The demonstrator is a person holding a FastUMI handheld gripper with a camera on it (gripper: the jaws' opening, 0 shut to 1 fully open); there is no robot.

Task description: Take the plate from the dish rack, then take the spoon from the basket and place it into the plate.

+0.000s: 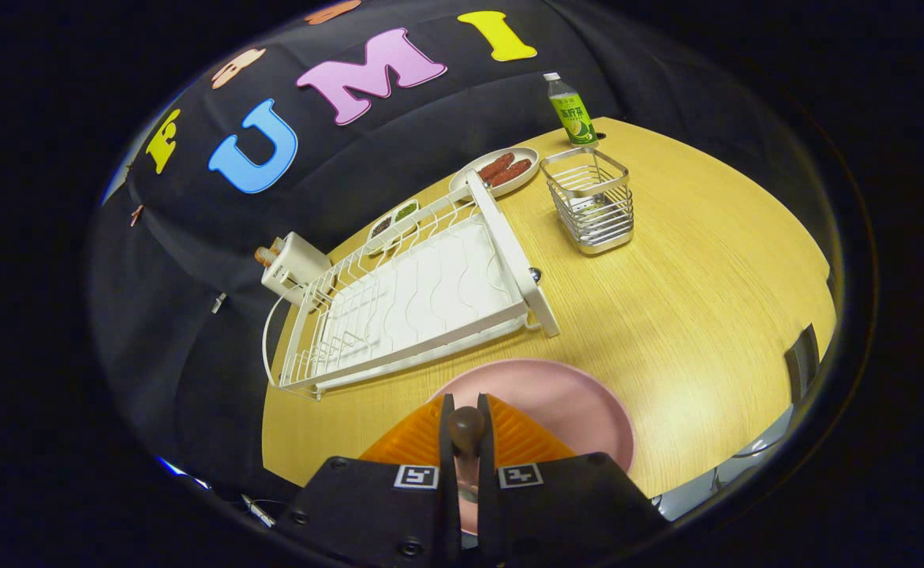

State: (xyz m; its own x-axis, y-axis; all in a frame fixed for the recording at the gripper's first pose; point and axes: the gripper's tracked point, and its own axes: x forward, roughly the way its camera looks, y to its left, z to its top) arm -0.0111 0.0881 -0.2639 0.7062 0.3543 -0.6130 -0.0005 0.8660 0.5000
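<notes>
Spoon [467, 430] is pinched in hand-held gripper [467, 442], handle end-on w/ long axis along fingers; pink plate [588, 402] is seen directly below/ahead on counter [690, 300].

We find no legible wording to record. The bottle [572, 110] at the far edge of the tabletop [706, 315] carries a green label whose print we cannot make out. The gripper [467, 406] bears two square black-and-white coded markers, one behind each finger, without letters or numbers; its fingers are clamped on the spoon [467, 430]
</notes>
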